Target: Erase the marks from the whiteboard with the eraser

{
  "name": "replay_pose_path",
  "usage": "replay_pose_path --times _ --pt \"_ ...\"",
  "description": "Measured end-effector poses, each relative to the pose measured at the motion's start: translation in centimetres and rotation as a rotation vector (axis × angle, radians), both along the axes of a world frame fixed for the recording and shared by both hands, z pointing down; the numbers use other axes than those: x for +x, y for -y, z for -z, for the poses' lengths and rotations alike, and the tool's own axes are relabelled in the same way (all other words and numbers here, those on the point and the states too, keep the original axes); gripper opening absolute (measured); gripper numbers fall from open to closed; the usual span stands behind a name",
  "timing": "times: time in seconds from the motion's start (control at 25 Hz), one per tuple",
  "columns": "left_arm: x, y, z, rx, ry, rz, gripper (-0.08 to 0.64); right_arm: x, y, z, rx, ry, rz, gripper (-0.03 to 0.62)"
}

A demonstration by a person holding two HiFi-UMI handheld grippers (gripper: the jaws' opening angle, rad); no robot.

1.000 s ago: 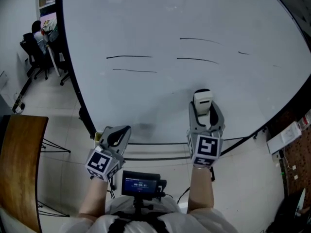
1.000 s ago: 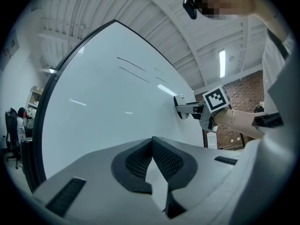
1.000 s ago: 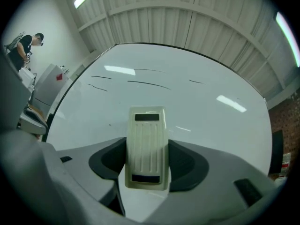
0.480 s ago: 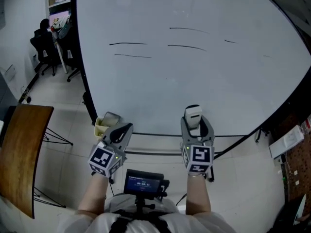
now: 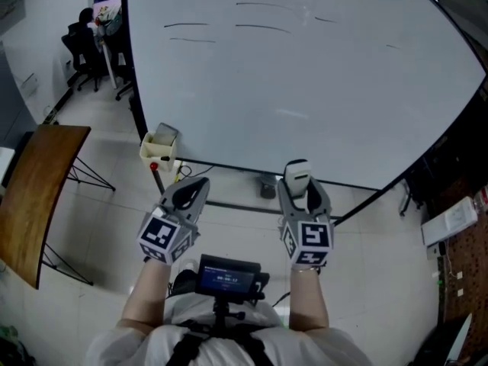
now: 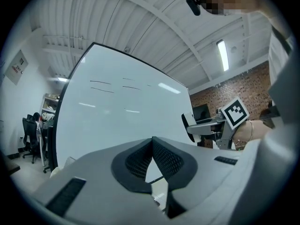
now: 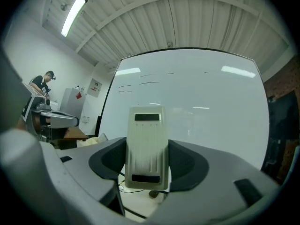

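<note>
Both grippers had dropped back from the whiteboard (image 5: 305, 90) since a second before. The right gripper (image 5: 299, 183) had been over the white surface and now hung below its lower edge, above the floor, jaws clamped on the eraser (image 5: 296, 172). The left gripper (image 5: 191, 192) was empty, jaws closed together. By my reading nothing was wiped yet: the thin black marks (image 5: 263, 27) stood high on the board, well apart from the eraser. A small bin (image 5: 158, 148) sat at the board's foot and a wooden table (image 5: 42, 189) stood to the left, neither in my way.
</note>
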State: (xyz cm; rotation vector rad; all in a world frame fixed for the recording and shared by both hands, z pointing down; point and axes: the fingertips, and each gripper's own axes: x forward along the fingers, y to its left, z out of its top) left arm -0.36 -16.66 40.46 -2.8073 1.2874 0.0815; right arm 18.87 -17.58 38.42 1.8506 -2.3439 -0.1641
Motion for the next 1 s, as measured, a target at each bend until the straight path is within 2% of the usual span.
replay_pose_path --times 0.16,0.44,0.76,1.0 --pt "2.3 -4.9 -0.3 0.031 -0.015 -0.002 0.009 1.4 -4.9 -1.6 -0.016 0.077 0.061 0.265" --pt "4.0 -8.9 -1.3 0.013 -0.002 -0.002 0.008 1.0 -9.2 -3.9 -0.06 0.057 0.104 0.267" --pt "3.4 -9.6 -0.8 0.004 0.006 -0.006 0.008 -0.9 -10.4 -2.8 -0.038 0.054 0.132 0.267" --pt "2.2 -8.8 -0.4 0.009 0.015 -0.011 0.008 -1.5 -9.6 -1.8 -0.021 0.063 0.097 0.265"
